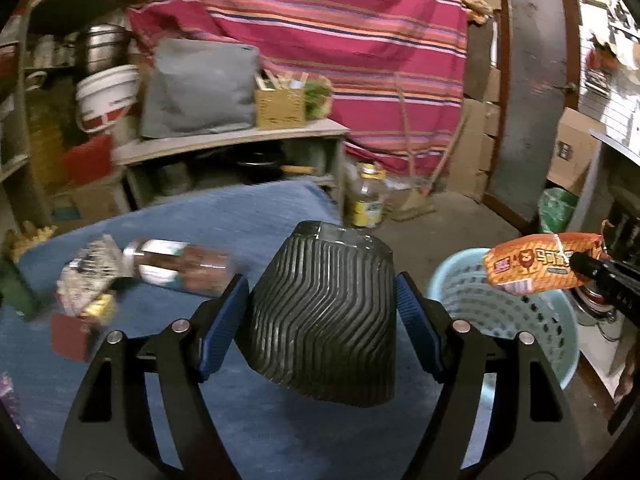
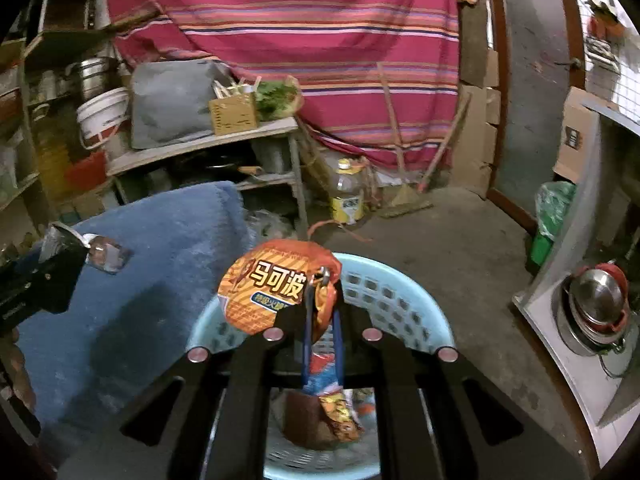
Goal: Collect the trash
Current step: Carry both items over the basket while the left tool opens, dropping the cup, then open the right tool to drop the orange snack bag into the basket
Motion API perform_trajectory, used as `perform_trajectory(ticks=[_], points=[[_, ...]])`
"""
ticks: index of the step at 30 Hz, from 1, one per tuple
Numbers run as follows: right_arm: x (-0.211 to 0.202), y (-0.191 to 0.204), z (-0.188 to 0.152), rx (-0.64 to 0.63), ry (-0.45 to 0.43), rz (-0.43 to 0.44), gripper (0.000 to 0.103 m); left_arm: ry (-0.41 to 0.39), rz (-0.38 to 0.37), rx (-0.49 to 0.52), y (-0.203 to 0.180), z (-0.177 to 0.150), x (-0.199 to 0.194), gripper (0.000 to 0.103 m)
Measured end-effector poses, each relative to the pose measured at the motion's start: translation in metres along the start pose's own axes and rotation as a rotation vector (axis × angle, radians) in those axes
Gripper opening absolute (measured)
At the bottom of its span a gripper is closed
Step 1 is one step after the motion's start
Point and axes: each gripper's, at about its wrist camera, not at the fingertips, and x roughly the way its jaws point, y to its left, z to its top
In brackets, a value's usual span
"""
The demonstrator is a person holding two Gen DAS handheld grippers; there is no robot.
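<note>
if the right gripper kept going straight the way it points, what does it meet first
Probably the light blue basket: the right gripper, shut on the orange snack wrapper, points down into it, toward the wrappers already inside. Depth is hard to judge.

A black ribbed cup sits tilted between blue pads. An orange snack wrapper hangs above the pale blue basket, where other wrappers already lie.

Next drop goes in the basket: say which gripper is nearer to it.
Right. The right gripper holds its orange wrapper over the light blue basket; the left gripper is beside it, above the blue cloth.
</note>
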Motion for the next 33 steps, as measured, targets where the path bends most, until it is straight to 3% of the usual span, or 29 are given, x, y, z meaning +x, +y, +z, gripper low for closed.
perform_trajectory(ticks=[11, 19, 21, 27, 33], points=[[0.014, -0.050, -0.013, 0.054, 0.049, -0.059, 0.009, 0.029, -0.077, 0.078, -0.080, -0.006, 0.033, 0.073], [0.019, -0.062, -0.015, 0.076, 0.066, -0.069, 0.009, 0.041, -0.126, 0.103, -0.112, -0.003, 0.047, 0.074], [0.019, -0.062, -0.015, 0.079, 0.067, -0.069, 0.009, 0.048, -0.137, 0.108, -0.117, -0.002, 0.049, 0.079], [0.024, -0.059, -0.014, 0.079, 0.080, -0.063, 0.009, 0.028, -0.125, 0.108, -0.114, 0.005, 0.042, 0.086], [0.034, -0.042, -0.014, 0.056, 0.107, -0.054, 0.009, 0.012, -0.065, 0.068, -0.078, 0.009, 0.033, 0.093]])
